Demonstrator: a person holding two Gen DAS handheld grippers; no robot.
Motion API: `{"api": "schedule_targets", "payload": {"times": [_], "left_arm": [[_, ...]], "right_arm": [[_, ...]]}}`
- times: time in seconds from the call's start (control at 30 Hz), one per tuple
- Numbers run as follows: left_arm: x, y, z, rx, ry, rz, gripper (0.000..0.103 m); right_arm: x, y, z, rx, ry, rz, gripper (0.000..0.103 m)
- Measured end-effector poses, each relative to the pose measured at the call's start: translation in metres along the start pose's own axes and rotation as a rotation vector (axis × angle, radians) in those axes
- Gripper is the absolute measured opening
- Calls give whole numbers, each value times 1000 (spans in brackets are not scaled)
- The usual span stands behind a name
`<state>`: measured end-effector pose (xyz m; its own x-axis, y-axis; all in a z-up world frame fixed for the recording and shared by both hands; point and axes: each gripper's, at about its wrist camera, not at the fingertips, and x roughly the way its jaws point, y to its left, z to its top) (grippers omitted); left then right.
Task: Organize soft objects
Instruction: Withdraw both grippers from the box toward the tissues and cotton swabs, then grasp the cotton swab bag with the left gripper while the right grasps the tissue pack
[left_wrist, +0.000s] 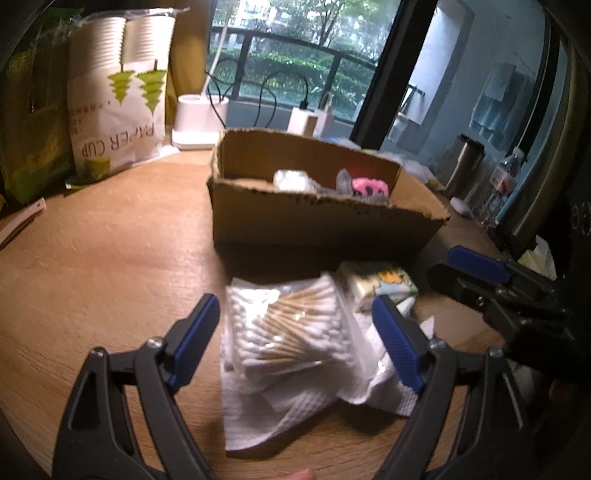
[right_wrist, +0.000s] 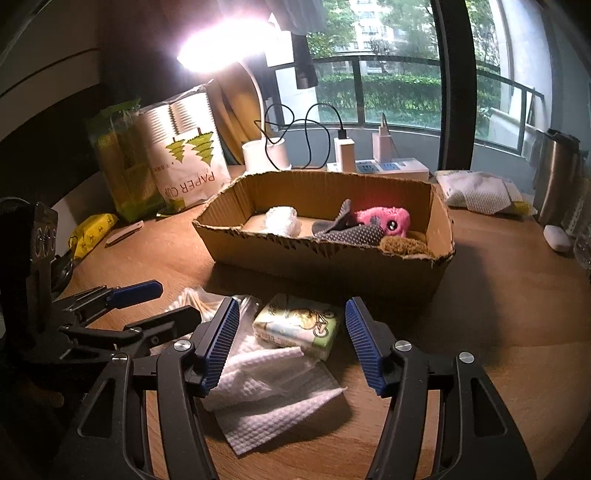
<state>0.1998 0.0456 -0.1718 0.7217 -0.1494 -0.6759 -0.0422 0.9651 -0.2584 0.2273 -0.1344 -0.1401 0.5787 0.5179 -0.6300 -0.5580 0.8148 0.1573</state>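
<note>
Presently, left hand-held gripper (left_wrist: 295, 339): jaws spread wide, holding nothing, blue pads flanking the cotton swab bag (left_wrist: 291, 332) at lower centre of the left wrist view; contact not evident. Advice, as judgement: lower until both pads bracket the bag's middle, close gently so the slippery film does not squirt out, and avoid snagging the paper towel (left_wrist: 280, 406) beneath.

Right hand-held gripper (right_wrist: 291, 343): likewise released and empty, pads straddling the tissue pack (right_wrist: 297, 325), lower centre of the right wrist view.

Cardboard box (right_wrist: 332, 258): mid-frame on the wooden surface (right_wrist: 498, 314), just behind the pile. Contains a pink plush (right_wrist: 384, 219), grey fabric item (right_wrist: 351, 230), white wad (right_wrist: 282, 221).
</note>
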Motion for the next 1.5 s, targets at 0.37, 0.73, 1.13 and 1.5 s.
{"api": "schedule_targets", "payload": {"times": [0.37,0.73,1.13,1.5], "left_arm": [[29,0,-3,13,96,38,86],[32,4,-3,24,104,3,83],[22,15,-4,25,90,-14,75],[6,31,-1,-8,48,1,74]], "right_arm": [[12,-10,-1,17,26,-6,63],[39,-4,0,10,92,8,75],[62,0,4,28,143,-9,78],[72,6,4,19,202,-25,78]]}}
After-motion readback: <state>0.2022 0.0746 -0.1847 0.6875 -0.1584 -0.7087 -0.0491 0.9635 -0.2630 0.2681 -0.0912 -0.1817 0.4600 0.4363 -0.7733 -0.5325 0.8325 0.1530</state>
